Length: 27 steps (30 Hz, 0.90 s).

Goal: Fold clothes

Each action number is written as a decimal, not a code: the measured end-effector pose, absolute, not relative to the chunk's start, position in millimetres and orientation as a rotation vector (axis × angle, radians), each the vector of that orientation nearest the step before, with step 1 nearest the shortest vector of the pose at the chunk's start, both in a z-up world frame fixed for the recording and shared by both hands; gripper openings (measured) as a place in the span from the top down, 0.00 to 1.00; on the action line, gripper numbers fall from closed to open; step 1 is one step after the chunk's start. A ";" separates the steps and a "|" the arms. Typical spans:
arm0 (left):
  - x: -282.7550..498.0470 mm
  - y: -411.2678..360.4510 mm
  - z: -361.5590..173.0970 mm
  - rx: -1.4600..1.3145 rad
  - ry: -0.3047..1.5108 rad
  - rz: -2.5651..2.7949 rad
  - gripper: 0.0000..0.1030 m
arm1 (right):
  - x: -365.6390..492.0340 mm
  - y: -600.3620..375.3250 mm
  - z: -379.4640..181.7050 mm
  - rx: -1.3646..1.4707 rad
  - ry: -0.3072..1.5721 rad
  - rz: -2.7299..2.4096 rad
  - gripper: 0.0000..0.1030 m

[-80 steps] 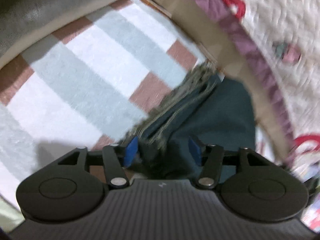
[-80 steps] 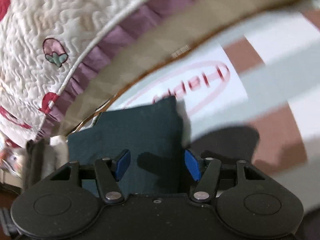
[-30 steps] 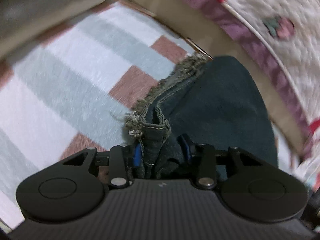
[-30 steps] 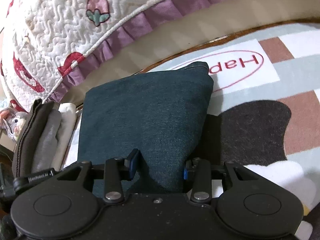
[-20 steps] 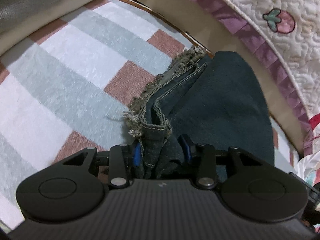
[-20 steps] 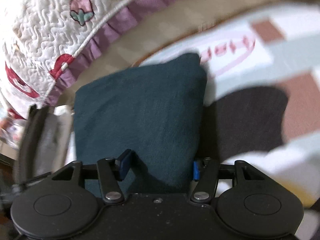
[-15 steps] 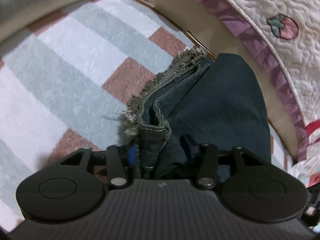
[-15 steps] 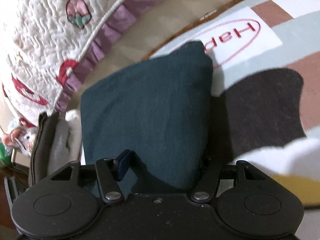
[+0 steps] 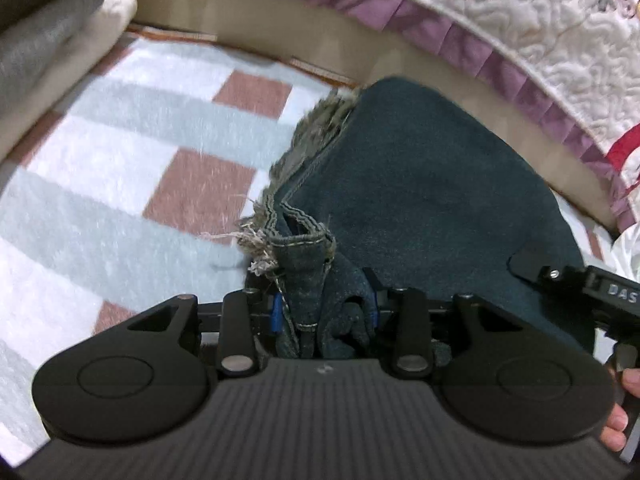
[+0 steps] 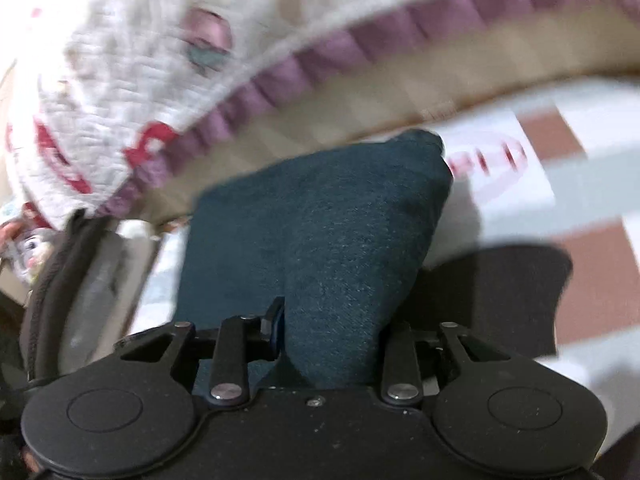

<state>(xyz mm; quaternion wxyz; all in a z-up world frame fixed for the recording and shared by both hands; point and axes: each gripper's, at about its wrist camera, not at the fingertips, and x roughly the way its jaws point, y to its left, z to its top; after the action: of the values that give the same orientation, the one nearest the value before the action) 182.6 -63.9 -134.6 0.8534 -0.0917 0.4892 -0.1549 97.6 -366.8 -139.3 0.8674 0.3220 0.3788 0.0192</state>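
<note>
Dark blue folded jeans (image 9: 420, 184) lie on a checked rug (image 9: 120, 184) by a bed's edge. Their frayed hem (image 9: 312, 140) runs along the fold's left side. My left gripper (image 9: 325, 312) is closing, and its blue pads press on the bunched hem corner. In the right wrist view the jeans (image 10: 320, 220) rise as a thick fold from my right gripper (image 10: 332, 340), which is closing on the near edge. Its left pad touches the denim; the cloth hides its right pad. Part of the right gripper's body (image 9: 580, 280) shows at the left view's right edge.
A quilted bedspread (image 9: 540, 20) with a purple frill hangs over the bed's beige side (image 9: 360, 52) just behind the jeans. A stack of folded clothes (image 9: 48, 40) sits at the left, and in the right wrist view the stack (image 10: 80, 272) stands beside the jeans. A person's fingers (image 9: 624, 420) hold the right gripper.
Both grippers' jaws stood wider half a second ago and have narrowed onto the denim. The left view has swung, bringing the folded stack and the right gripper's body into sight.
</note>
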 end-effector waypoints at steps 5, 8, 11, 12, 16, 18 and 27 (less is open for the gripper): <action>188.1 -52.6 -144.3 -0.307 1.084 -0.327 0.51 | 96.6 -378.7 -160.7 0.858 0.871 0.047 0.38; 191.6 -50.6 -151.7 -0.348 1.114 -0.318 0.40 | 86.0 -380.5 -167.4 0.930 0.871 0.063 0.37; 187.1 -65.4 -144.5 -0.234 1.063 -0.362 0.57 | 86.8 -380.7 -173.1 0.922 0.818 0.084 0.45; 184.7 -70.5 -139.8 -0.186 1.044 -0.368 0.63 | 86.5 -381.0 -174.6 0.918 0.796 0.088 0.51; 171.0 -86.8 -116.3 -0.021 0.950 -0.318 0.68 | 79.6 -361.8 -142.9 0.735 0.716 0.118 0.70; 159.8 -96.3 -99.9 0.093 0.885 -0.293 0.70 | 73.8 -341.4 -117.9 0.611 0.680 0.134 0.71; 133.9 -81.3 -51.4 -0.031 0.815 -0.377 0.71 | 22.1 -323.4 -54.9 0.531 0.525 0.103 0.72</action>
<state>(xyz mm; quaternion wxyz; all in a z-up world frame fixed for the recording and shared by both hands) 133.9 -81.3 -51.4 0.9007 -0.0149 0.3940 -0.1824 22.1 -323.4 -54.9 0.9298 0.2593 0.2563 0.0505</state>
